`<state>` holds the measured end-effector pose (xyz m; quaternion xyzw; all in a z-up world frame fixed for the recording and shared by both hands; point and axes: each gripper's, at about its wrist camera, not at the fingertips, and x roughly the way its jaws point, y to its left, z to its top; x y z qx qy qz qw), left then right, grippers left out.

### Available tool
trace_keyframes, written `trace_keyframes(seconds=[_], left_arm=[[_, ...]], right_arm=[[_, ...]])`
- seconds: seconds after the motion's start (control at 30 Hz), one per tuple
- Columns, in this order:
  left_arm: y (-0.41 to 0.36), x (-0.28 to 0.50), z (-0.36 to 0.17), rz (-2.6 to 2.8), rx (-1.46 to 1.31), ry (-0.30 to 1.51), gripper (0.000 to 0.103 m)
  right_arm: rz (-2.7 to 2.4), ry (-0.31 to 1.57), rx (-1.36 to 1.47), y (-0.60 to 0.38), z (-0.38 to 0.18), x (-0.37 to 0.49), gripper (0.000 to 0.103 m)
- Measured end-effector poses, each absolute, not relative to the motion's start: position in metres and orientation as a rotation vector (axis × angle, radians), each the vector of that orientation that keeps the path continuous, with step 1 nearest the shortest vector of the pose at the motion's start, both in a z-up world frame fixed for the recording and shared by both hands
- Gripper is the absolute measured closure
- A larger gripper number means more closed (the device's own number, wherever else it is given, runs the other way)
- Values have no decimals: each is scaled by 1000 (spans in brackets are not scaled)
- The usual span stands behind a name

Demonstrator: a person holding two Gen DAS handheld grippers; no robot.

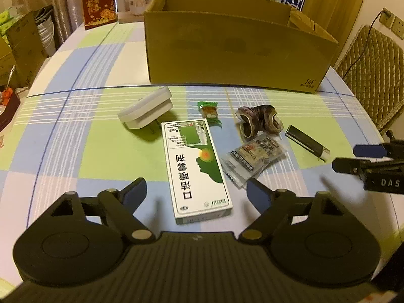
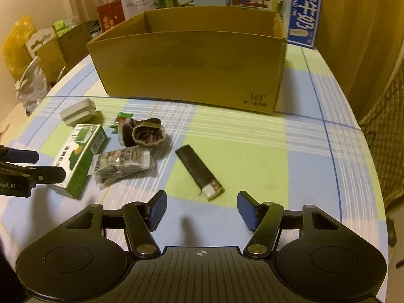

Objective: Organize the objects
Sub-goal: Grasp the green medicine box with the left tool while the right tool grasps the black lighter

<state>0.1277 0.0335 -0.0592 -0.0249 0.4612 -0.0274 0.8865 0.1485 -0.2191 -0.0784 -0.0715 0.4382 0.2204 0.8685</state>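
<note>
A green and white medicine box lies on the checked tablecloth, its near end between the fingers of my open left gripper. Beside it are a white plug adapter, a green candy, a dark rolled sock, a clear snack packet and a black lighter. In the right wrist view the black lighter lies just ahead of my open right gripper, which holds nothing. The medicine box, snack packet and sock sit to its left.
An open cardboard box stands behind the objects, its inside hidden by the near wall. Cartons and printed boxes line the table's far edge. A padded chair stands at the right; bags crowd the left.
</note>
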Motion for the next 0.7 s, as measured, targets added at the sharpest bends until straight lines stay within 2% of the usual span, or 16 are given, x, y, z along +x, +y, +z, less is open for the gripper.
trace_keyframes(seconds=[0.2, 0.63, 0.67, 0.7], left_arm=[[31, 143, -73, -71, -37, 970, 25], [37, 158, -90, -67, -51, 992, 42], [37, 158, -90, -67, -55, 990, 47], [37, 158, -90, -64, -54, 989, 47]], right_arm=[[488, 927, -189, -210, -94, 170, 48], [529, 915, -281, -191, -116, 190, 65], [529, 914, -275, -191, -116, 191, 70], [529, 914, -265, -192, -117, 191, 72]])
